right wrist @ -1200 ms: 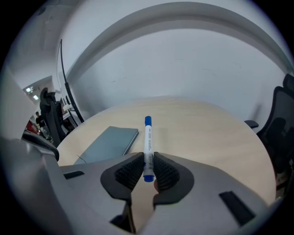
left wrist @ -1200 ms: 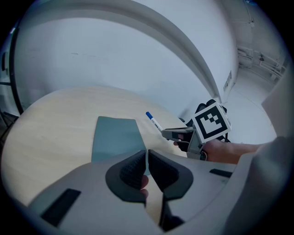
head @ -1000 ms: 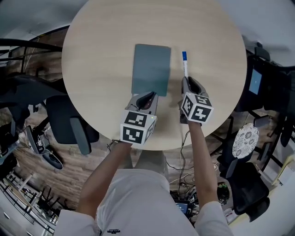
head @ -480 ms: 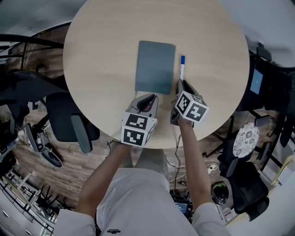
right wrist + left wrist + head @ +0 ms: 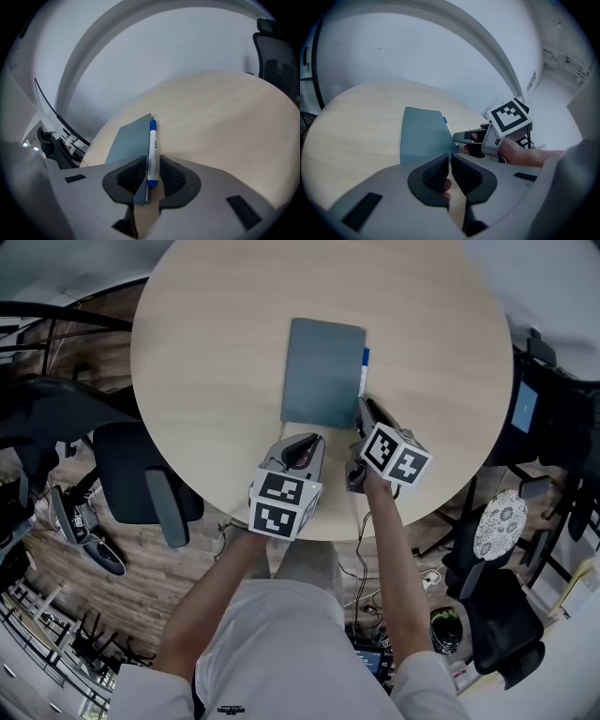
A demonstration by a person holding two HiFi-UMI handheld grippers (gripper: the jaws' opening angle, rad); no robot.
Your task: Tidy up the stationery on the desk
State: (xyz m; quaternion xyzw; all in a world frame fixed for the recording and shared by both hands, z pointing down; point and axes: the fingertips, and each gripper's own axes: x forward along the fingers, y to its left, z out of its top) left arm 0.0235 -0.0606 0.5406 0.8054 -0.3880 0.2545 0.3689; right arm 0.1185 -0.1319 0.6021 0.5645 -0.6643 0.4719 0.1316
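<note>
A teal notebook [image 5: 323, 371] lies flat in the middle of the round wooden table [image 5: 206, 334]. A white pen with blue ends [image 5: 364, 367] lies along the notebook's right edge. My right gripper [image 5: 361, 409] is shut on the pen's near end. In the right gripper view the pen [image 5: 152, 150] runs between the pads, tight beside the notebook [image 5: 129, 140]. My left gripper [image 5: 302, 440] sits just short of the notebook's near edge, shut with nothing in it. In the left gripper view the notebook [image 5: 423, 136] lies beyond the closed jaws, with the right gripper [image 5: 461, 137] to its right.
A dark office chair [image 5: 141, 488] stands by the table's left edge. More chairs [image 5: 530, 409] and a patterned round seat [image 5: 497, 526] stand on the right. Cables [image 5: 370, 568] trail on the floor under the near edge. Bare tabletop surrounds the notebook.
My right gripper has carried the pen leftward, from a gap beside the notebook to right against its right edge. The left gripper has stayed in place, shut.
</note>
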